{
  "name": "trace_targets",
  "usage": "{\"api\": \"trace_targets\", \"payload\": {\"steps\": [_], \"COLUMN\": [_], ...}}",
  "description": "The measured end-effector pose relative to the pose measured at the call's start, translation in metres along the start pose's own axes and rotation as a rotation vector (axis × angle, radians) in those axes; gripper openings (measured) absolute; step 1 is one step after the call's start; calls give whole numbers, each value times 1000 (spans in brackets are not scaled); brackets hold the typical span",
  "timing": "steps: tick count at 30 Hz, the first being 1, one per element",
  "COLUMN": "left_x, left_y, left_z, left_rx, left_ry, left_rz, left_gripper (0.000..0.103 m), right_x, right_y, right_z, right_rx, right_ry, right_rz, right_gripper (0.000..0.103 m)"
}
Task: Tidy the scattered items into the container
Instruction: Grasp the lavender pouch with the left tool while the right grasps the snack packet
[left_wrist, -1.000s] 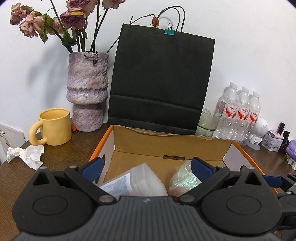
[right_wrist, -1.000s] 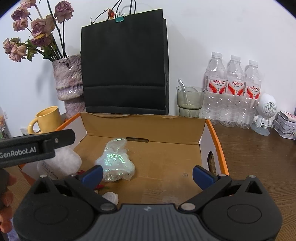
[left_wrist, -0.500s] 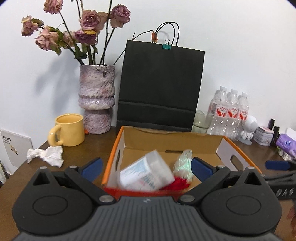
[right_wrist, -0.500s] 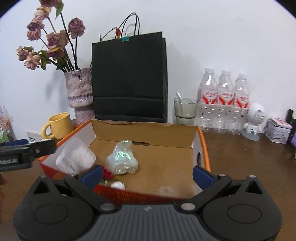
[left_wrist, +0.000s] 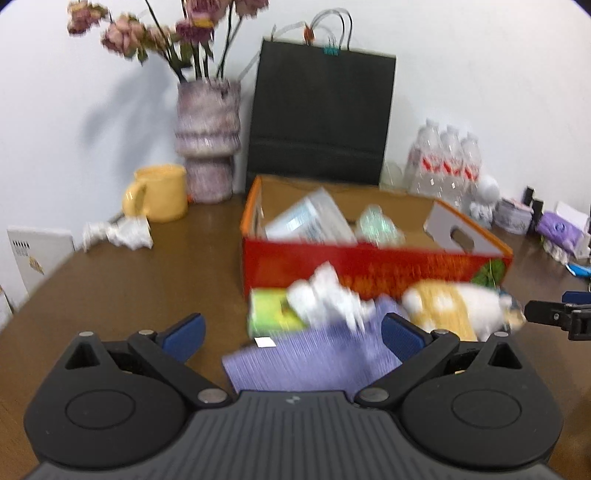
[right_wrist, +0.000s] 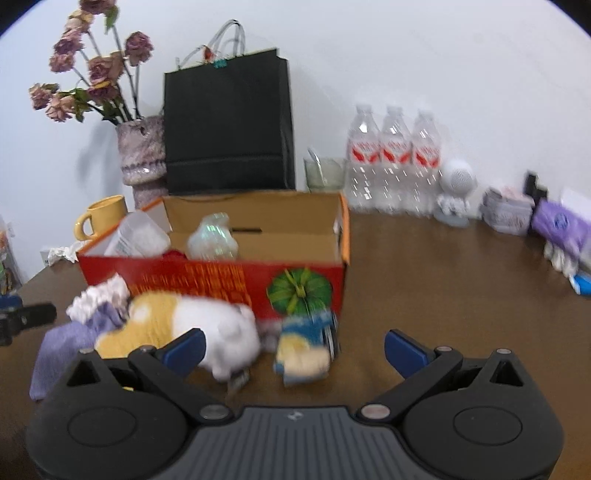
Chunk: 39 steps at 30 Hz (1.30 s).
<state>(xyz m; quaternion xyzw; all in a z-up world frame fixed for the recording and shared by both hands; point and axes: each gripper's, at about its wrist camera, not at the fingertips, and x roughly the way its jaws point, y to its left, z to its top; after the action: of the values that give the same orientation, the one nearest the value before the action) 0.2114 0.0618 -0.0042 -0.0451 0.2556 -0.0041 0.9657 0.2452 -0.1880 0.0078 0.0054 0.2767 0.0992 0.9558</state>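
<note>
both claws back from box (right_wrist: 303, 280)

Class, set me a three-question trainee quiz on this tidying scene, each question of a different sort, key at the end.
1. True or false: the clear plastic tub lies inside the cardboard box.
2. Which lies outside the box? A) plush toy B) iridescent bag C) plastic tub
3. Fill in: both the left gripper and the right gripper are ____.

Key: 1 true; 2 A; 3 open
</note>
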Motion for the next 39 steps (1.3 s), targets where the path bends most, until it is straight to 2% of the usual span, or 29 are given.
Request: {"api": "trace_targets", "payload": {"steps": [2, 4, 17, 21, 25, 27, 28, 31, 32, 33, 35, 39], "left_x": [5, 5, 14, 24, 33, 38, 39, 37, 35, 33, 30, 21], "left_y": [-6, -12, -24, -29, -31, -32, -33, -33, -33, -33, -32, -28], "left_z": [-9, -12, -18, -16, -12, -12, -11, -11, -11, -12, -12, -12], "left_rx": [11, 41, 124, 154, 158, 153, 153, 157, 158, 160, 149, 126], "left_ry": [35, 37, 50, 74, 88, 111, 109, 93, 84, 78, 74, 36], "left_rz": [-14, -29, -23, -34, -44, -52, -49, -60, -69, -78, -102, -101], "left_gripper": [103, 103, 103, 103, 103, 98, 97, 77, 63, 43, 25, 20], "right_x": [5, 9, 20, 29, 41, 49, 53, 61, 62, 62, 57, 43], "right_y": [-2, -2, -1, 2, 4, 3, 3, 3, 3, 3, 2, -3], "right_z": [-11, -16, -17, -11, -4, -3, -2, -2, -3, -3, -5, -6], "right_rx": [23, 14, -30, -66, -90, -89, -86, -86, -90, -87, -90, -67], "right_ry": [34, 60, 52, 48, 56, 76, 86, 103, 106, 109, 100, 48], "right_rz": [-9, -22, -76, -72, -66, -53, -44, -24, -21, -10, -6, 11], "right_gripper": [103, 103, 102, 95, 92, 79, 77, 62, 46, 33, 21, 16]}}
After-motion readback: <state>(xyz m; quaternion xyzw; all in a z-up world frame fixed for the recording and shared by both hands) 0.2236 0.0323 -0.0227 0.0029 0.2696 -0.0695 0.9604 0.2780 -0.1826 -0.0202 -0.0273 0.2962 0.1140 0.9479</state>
